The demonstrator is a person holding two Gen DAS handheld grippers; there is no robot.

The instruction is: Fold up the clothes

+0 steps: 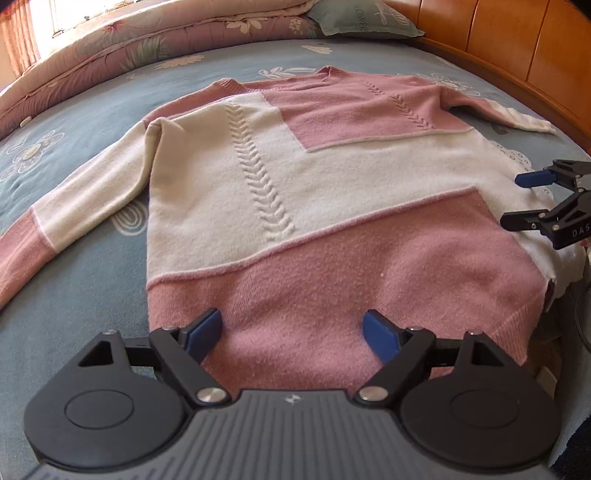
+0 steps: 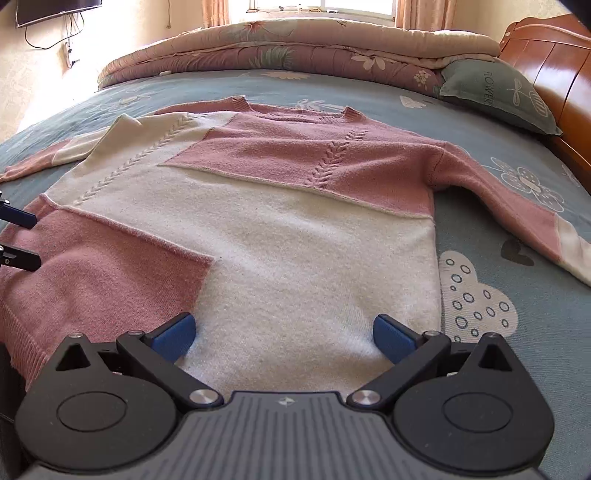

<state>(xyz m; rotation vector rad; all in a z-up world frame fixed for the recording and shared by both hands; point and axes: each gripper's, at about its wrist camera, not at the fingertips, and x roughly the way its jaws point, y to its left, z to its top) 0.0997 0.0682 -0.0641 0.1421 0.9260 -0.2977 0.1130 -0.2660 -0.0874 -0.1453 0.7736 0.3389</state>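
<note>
A pink and cream knitted sweater lies flat on the bed, collar away from me, both sleeves spread out to the sides. My left gripper is open above the pink hem, nothing between its blue pads. My right gripper is open over the cream part of the hem, also holding nothing. In the left wrist view the right gripper shows at the sweater's right edge, jaws apart. The left gripper's fingertips poke in at the left edge of the right wrist view.
The sweater rests on a blue-grey flowered bedsheet. A rolled floral quilt lies along the far side, with a grey-green pillow beside it. A wooden headboard borders the bed. A wall-mounted screen hangs at far left.
</note>
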